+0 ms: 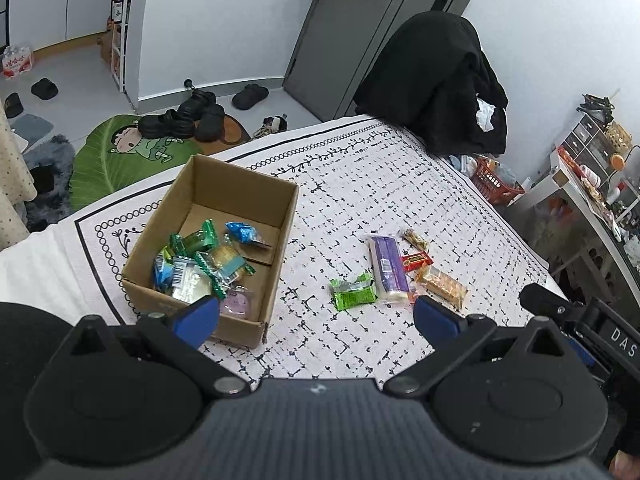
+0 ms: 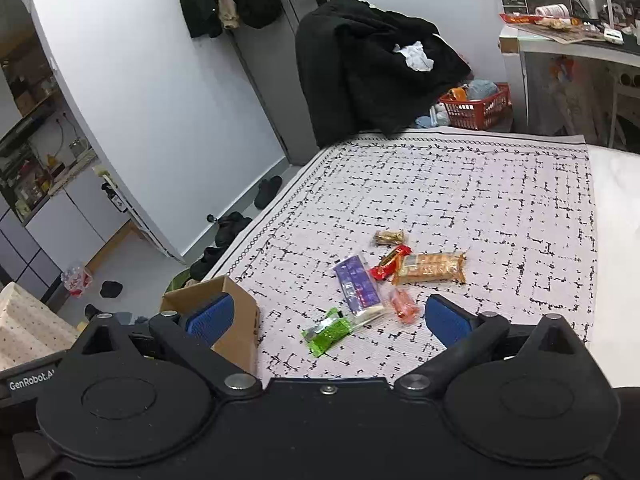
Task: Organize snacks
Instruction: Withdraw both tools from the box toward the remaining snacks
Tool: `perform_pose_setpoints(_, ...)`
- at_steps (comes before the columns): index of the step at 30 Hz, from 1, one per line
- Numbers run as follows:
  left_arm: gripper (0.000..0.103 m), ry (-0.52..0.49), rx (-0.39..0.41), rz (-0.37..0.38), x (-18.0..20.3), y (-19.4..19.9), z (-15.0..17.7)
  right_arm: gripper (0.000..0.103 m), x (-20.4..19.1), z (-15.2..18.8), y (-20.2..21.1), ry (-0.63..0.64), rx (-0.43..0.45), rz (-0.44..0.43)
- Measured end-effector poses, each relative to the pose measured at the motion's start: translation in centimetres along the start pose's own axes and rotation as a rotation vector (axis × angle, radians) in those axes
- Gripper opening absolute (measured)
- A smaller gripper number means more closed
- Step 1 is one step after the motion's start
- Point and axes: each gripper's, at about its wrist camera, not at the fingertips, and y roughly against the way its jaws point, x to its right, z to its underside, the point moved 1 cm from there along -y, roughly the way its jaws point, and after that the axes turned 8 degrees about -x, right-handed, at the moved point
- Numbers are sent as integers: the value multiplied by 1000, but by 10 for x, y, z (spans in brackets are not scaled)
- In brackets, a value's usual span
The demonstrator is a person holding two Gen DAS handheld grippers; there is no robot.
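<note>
An open cardboard box point(image 1: 285, 216) point(image 2: 240, 320) on the patterned cloth holds several wrapped snacks point(image 1: 200, 264). To its right lie loose snacks: a green packet point(image 1: 354, 291) point(image 2: 328, 331), a long purple pack point(image 1: 387, 267) point(image 2: 357, 284), a red bar point(image 1: 416, 261) point(image 2: 390, 263), a cracker pack point(image 1: 444, 286) point(image 2: 430, 268), a small brown candy point(image 1: 415, 238) point(image 2: 389, 237) and an orange packet point(image 2: 404, 304). My left gripper point(image 1: 316, 318) is open above the cloth between box and snacks. My right gripper point(image 2: 328, 318) is open just in front of the green packet, holding nothing.
The patterned cloth point(image 2: 460, 192) covers a low surface. A chair draped in black clothes point(image 2: 372, 68) stands at the far edge, a red basket point(image 2: 478, 106) beside it. Shoes point(image 1: 192, 116) and a green mat point(image 1: 120, 152) lie on the floor to the left.
</note>
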Motion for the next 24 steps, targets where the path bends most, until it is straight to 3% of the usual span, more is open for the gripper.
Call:
perform_pose_setpoints(20, 101, -37, 23, 25, 31, -35, 2, 102, 48, 8, -41, -69, -52, 18)
perform_pose_setpoints(24, 101, -47, 10, 15, 41, -50, 2, 102, 60, 9, -50, -113, -65, -17)
